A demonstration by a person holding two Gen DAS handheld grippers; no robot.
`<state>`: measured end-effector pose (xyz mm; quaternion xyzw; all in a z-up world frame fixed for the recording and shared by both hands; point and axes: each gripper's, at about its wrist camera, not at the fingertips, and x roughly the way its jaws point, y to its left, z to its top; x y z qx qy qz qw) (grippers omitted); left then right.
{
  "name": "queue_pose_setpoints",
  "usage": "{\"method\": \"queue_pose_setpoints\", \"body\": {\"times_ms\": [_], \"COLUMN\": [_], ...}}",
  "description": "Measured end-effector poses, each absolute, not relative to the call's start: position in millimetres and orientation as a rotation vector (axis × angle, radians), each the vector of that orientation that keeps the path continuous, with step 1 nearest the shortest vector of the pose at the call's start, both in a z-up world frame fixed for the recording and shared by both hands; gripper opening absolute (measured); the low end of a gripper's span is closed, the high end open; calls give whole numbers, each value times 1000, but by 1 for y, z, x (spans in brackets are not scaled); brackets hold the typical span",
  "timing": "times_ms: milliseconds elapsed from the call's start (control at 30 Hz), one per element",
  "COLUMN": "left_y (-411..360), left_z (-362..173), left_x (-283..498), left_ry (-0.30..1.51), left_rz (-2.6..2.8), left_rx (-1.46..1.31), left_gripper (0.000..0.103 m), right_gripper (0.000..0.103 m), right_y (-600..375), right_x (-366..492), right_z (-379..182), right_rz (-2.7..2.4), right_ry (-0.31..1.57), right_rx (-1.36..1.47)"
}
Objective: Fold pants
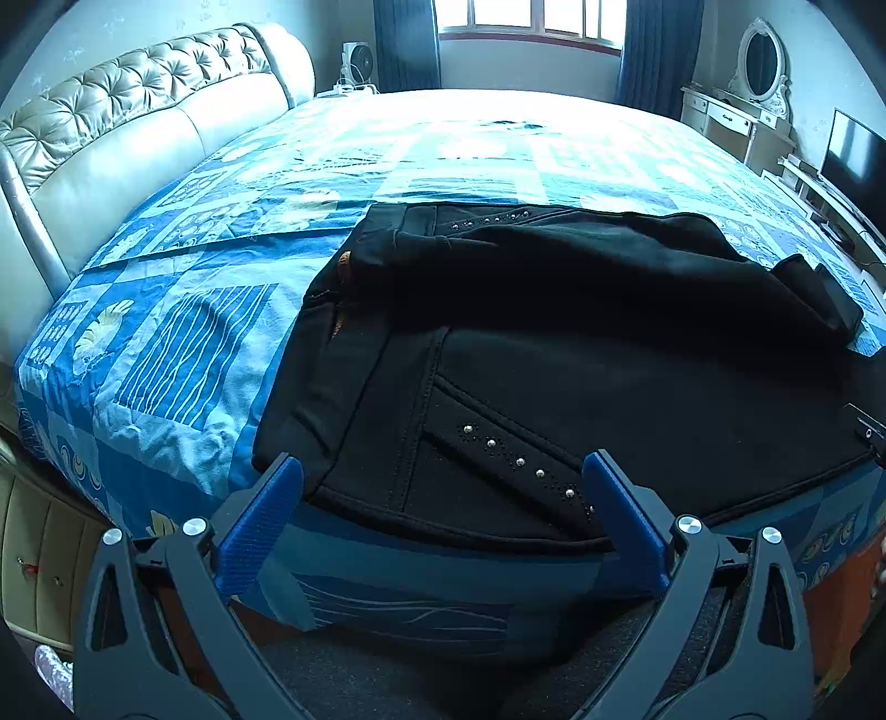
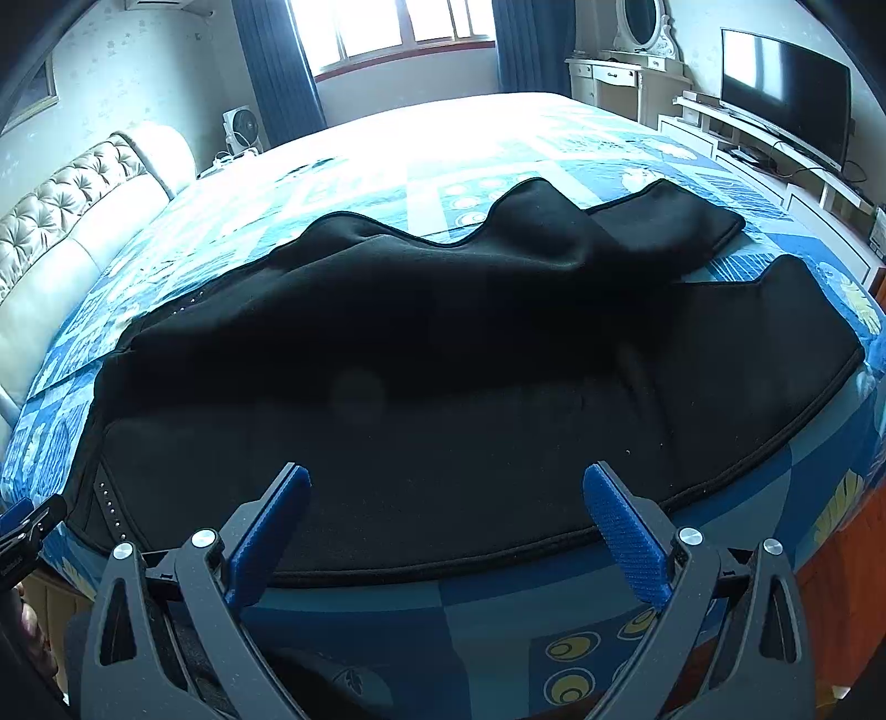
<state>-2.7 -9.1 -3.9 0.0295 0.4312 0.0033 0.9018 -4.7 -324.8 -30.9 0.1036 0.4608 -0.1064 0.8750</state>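
Note:
Black pants (image 1: 554, 332) with small metal studs by the pockets lie spread on the blue patterned bedspread (image 1: 183, 343), waistband to the left, legs running right. My left gripper (image 1: 443, 471) hovers open at the near edge over the waist and pocket area, holding nothing. In the right wrist view the same pants (image 2: 443, 360) stretch across the bed, with the leg ends bunched at the far right. My right gripper (image 2: 446, 482) stands open just above the near hem of the leg, empty. The left gripper's tip (image 2: 25, 523) shows at the left border.
A padded headboard (image 1: 111, 127) runs along the left of the bed. Beyond the bed are a window with blue curtains (image 1: 531, 22), a white fan (image 1: 357, 61), a dressing table with an oval mirror (image 1: 758, 61) and a TV (image 2: 786, 88) on a low stand.

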Motion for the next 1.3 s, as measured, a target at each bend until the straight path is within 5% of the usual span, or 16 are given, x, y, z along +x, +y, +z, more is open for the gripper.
{"method": "queue_pose_setpoints", "body": {"times_ms": [1300], "left_y": [-12], "left_z": [-5], "left_x": [-4], "left_ry": [889], "left_rz": [13], "left_rx": [66], "left_gripper": [101], "right_gripper": [99], "right_y": [-319], "right_x": [-3], "right_z": [-40], "right_rz": [-200], "right_ry": [995], "right_rx": [193]}}
